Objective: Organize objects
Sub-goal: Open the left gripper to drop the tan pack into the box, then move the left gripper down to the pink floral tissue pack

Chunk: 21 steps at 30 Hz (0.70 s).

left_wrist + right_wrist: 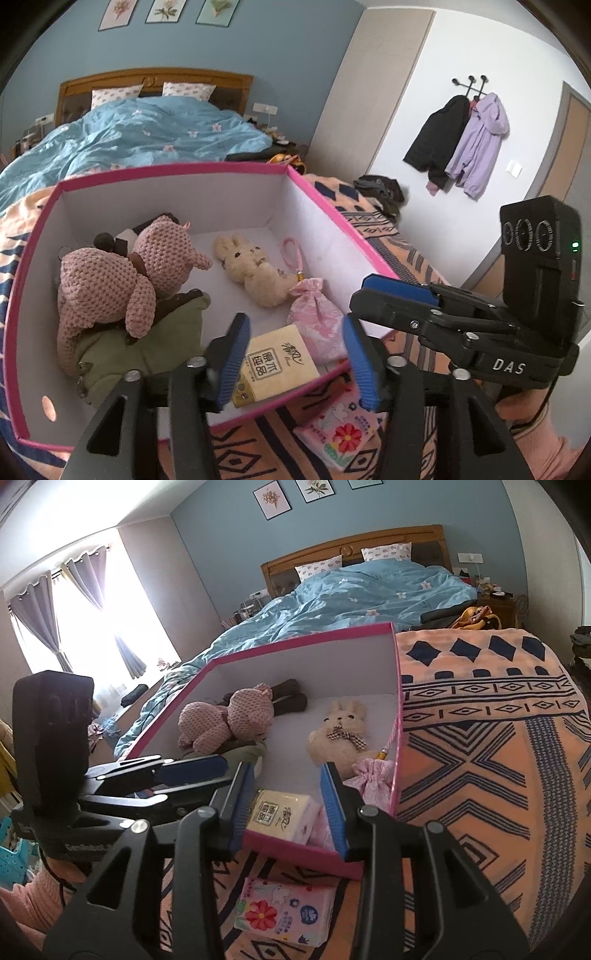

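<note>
Left wrist view showed the bed under a patterned blanket, with the pink-rimmed box resting on it. Inside lay 2 knitted pigs, a rabbit, a pouch and a tan tissue pack at the near wall. 1 floral tissue pack lay outside on the blanket, just beside the box's near wall. The left gripper hung over that wall, fingers spread, holding nothing. The right gripper was likewise spread and empty above the same wall. Boxing seemed nearly done; the floral pack looked like the next pick, calling for a gripper to lower and close across its sides.
</note>
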Tool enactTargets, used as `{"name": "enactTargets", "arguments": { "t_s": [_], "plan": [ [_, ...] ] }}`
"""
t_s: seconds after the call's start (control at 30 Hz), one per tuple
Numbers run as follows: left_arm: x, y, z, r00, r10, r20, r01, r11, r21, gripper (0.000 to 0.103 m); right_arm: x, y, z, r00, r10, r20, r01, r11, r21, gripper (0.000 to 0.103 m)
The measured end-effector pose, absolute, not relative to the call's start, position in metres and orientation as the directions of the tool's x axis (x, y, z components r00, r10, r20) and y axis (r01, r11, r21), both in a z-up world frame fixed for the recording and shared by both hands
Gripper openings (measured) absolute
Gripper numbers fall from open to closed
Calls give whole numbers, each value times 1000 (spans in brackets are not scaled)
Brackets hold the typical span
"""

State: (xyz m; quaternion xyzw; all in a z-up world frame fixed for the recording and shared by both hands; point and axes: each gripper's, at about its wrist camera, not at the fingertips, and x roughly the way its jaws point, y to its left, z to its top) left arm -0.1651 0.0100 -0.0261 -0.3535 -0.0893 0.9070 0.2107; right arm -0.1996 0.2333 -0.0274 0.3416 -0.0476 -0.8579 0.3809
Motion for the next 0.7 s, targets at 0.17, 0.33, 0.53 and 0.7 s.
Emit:
{"name": "enactTargets", "arguments": {
  "t_s": [0.17, 0.33, 0.53, 0.7],
  "plan": [
    [-144, 4, -14, -688, 496, -530, -367, -868, -336, 79, -185, 245, -25, -474, -701, -533, 636, -691, 344, 47],
    [-120, 0, -9, -713, 503, -488, -386, -863, -327, 82, -168, 261, -21, -477, -721, -502, 648, -675, 354, 53],
    [-91, 8, -16, -701, 515, -493, -430, -857, -284, 86, -149, 269, -33, -456, -722, -521, 663, -666, 342, 60],
    [-79, 18, -40, -647, 540, -538, -442, -841, -313, 86, -152, 270, -69, -399, -697, -596, 623, -683, 381, 60]
  ]
}}
